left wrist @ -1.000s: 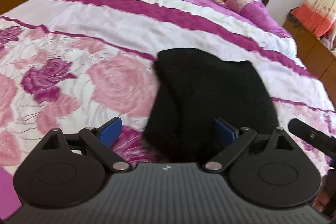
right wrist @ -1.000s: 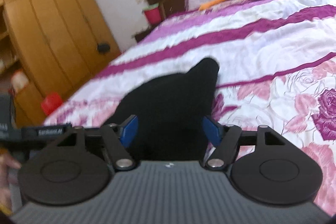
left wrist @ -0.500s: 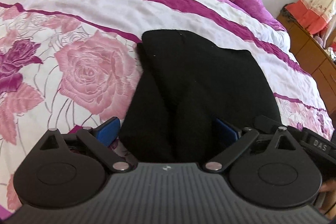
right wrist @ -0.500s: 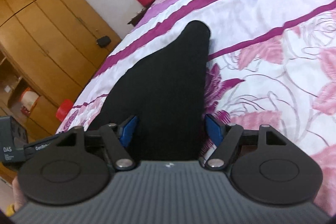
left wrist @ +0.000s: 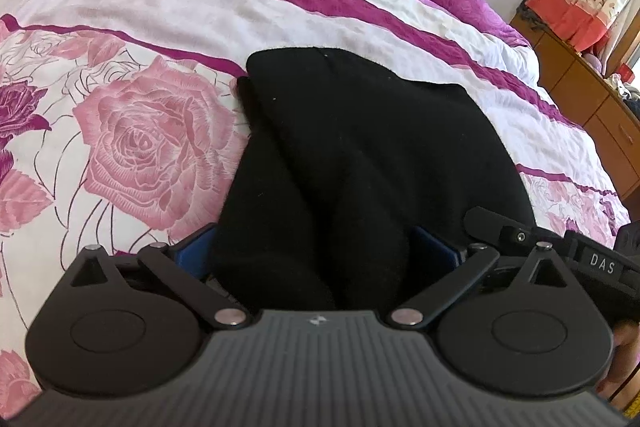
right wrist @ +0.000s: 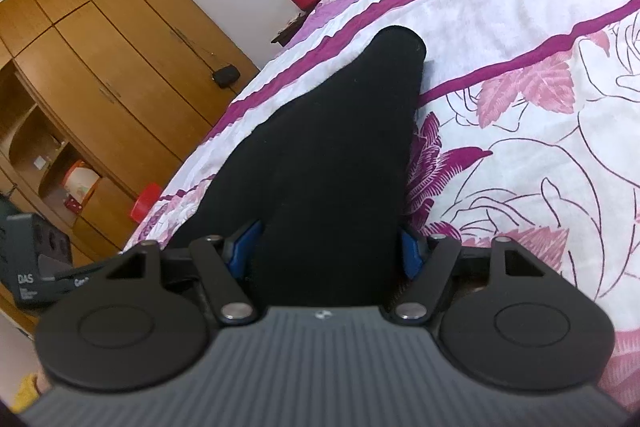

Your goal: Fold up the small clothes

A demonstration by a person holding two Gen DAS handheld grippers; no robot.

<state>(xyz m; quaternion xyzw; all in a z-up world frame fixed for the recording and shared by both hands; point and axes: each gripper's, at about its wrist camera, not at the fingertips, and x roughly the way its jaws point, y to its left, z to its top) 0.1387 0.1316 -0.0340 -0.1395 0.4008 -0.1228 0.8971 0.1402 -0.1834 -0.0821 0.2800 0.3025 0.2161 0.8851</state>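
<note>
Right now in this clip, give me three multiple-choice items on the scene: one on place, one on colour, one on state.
1. Where does the garment lie?
A. on the bedspread
B. on the floor
C. in the wardrobe

2. What colour is the garment?
A. white
B. black
C. orange

3. How does the left tool stand?
A. shut tight
B. out of view
C. wide, the cloth between its fingers

Answers:
1 A, floral cover shows all round it.
2 B, dark in both views.
3 C, its blue fingers sit far apart either side of the cloth.
</note>
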